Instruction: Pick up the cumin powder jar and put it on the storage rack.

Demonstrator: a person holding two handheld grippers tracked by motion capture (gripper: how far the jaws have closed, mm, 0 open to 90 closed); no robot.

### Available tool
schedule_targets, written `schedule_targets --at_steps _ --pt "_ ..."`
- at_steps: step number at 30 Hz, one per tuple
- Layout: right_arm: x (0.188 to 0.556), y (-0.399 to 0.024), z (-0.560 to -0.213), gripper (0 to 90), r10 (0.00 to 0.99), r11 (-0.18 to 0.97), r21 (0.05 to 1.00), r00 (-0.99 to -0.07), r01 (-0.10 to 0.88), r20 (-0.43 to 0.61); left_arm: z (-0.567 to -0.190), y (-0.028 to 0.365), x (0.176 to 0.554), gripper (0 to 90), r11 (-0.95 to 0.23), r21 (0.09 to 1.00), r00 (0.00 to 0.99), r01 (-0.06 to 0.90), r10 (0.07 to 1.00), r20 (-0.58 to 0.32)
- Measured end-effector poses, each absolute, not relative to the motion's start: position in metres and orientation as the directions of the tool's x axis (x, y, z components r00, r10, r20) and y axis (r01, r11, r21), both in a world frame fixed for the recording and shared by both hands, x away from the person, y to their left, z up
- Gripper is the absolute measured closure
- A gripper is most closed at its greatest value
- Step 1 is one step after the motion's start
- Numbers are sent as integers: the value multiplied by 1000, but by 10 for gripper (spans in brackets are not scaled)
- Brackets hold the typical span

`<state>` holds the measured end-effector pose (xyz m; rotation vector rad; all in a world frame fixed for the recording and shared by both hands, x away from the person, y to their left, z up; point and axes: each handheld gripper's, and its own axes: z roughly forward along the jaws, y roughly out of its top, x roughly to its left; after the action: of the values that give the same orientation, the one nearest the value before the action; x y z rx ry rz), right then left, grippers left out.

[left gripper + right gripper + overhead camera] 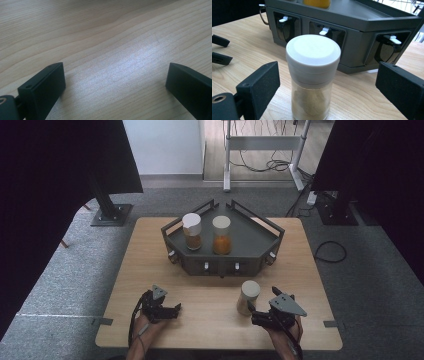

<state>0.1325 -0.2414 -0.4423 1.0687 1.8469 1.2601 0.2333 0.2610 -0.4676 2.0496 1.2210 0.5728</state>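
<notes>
A clear spice jar [248, 296] [312, 75] with a white lid and pale beige powder stands upright on the wooden table [150, 270], in front of a dark grey tray [270, 234] [362, 22]. My right gripper [259, 304] [327, 85] is open, with the jar between its jaws and a gap on both sides. My left gripper [176, 310] [115, 82] lies low over bare wood at the front left, open and holding nothing. Two more white-lidded jars stand in the tray, one with brown contents [192, 231] and one with orange [221, 235] [317, 3].
The tray's front wall carries several recessed windows with small white levers [323, 31]. The left gripper's black jaw tips [219, 50] show at the left edge of the right gripper view. Beyond the table are grey carpet, stand bases [111, 214] and floor cables [330, 251].
</notes>
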Motion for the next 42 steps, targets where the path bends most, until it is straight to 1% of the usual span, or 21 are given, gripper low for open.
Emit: schedule_targets --at_steps 13,42 --pt "141 -234 -443 50 881 221 940 -466 260 -78 -467 261 233 23 -336 735 466 589 884 31" --pt "169 -217 -446 57 878 217 935 -475 280 -62 -467 262 233 23 -338 735 469 588 883 31"
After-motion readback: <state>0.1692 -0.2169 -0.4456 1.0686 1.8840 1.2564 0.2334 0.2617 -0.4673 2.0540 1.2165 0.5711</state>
